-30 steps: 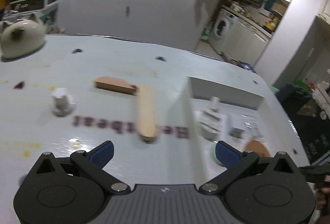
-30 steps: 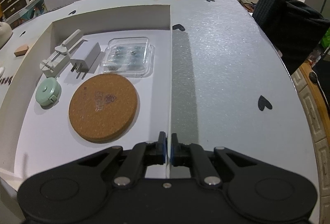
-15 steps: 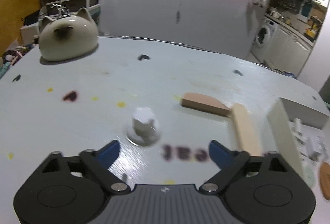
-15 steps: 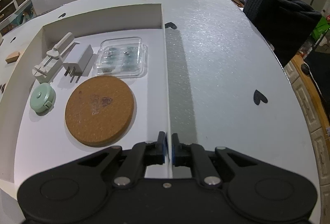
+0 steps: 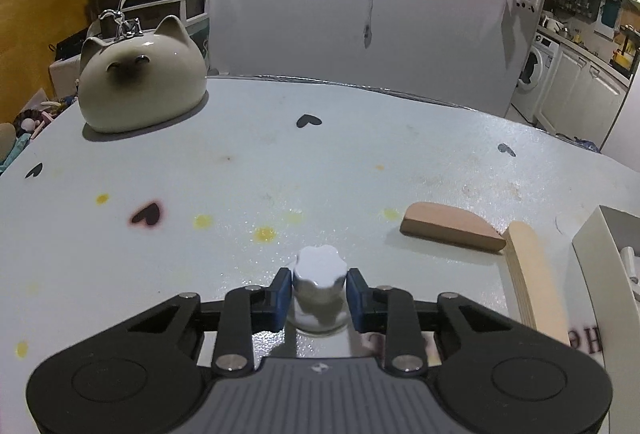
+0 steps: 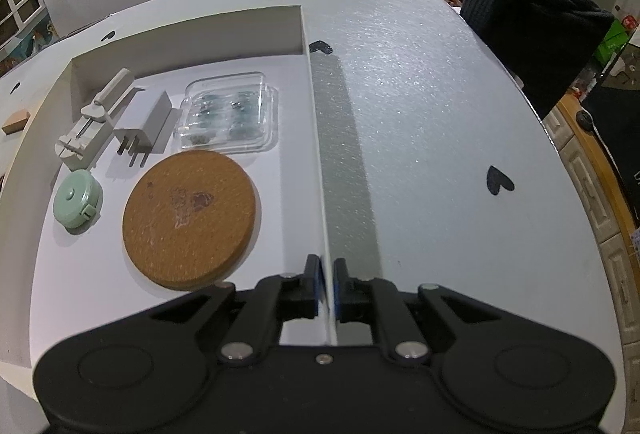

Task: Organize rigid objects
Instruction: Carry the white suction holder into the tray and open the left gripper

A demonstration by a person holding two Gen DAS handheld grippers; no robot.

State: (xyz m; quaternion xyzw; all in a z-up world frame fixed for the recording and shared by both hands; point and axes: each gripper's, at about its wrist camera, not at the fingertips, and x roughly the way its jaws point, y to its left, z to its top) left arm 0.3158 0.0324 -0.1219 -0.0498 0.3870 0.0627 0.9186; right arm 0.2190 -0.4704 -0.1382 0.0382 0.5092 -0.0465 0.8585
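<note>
Our left gripper [image 5: 319, 292] fingers have just closed on the white knob [image 5: 319, 276], seemingly gripping it, while our right gripper [image 6: 327, 288] pinches the tray wall [image 6: 320, 170].

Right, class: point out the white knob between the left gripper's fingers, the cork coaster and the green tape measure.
white knob [image 5: 320, 266]: left wrist view, on its scalloped top.
cork coaster [image 6: 189, 218]: right wrist view, on its flat face.
green tape measure [image 6: 77, 203]: right wrist view, on its round case.
</note>
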